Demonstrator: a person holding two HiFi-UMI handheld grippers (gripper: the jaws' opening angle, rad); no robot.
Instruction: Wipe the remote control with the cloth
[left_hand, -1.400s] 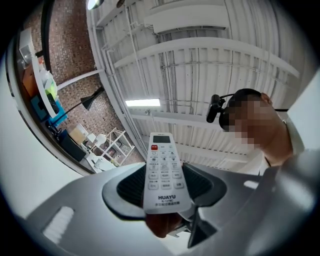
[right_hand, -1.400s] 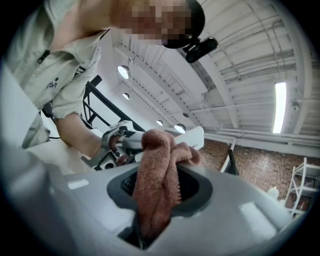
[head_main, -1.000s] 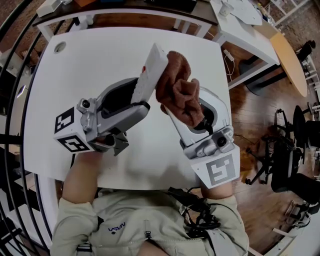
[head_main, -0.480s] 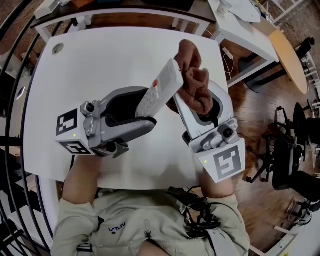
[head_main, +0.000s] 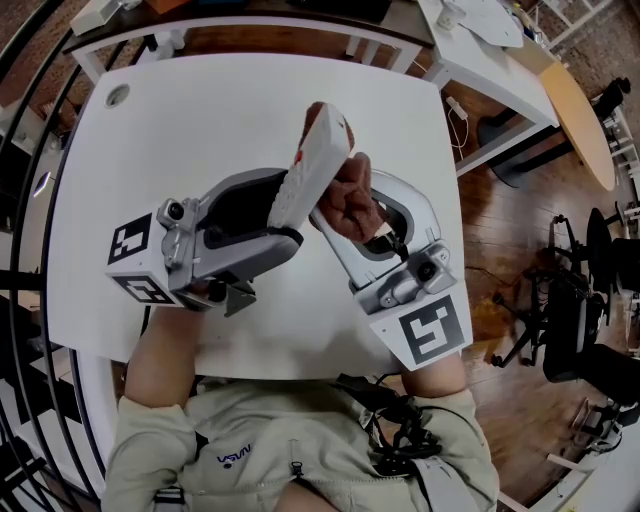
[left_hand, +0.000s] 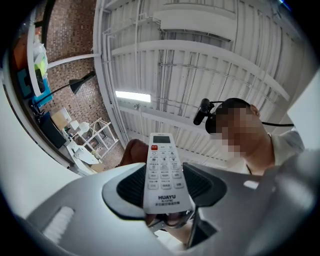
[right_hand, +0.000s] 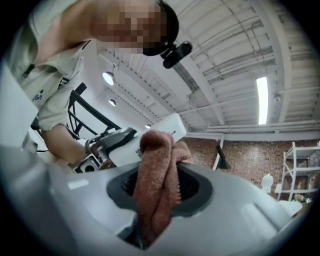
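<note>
Now, above the white table, the left gripper clamps a white remote control tilted upward; the right gripper pinches a brown cloth, seemingly touching the remote's back.

**A bare workroom, part lab and part office**

The white table stands on a wooden floor, with more white desks and a round wooden tabletop close by. A black office chair sits at the right edge. Overhead runs a ribbed metal ceiling on bare beams, lit by strip lights (more shed than home). The walls are brick, and a white rack and a black desk lamp show in front of them.
</note>
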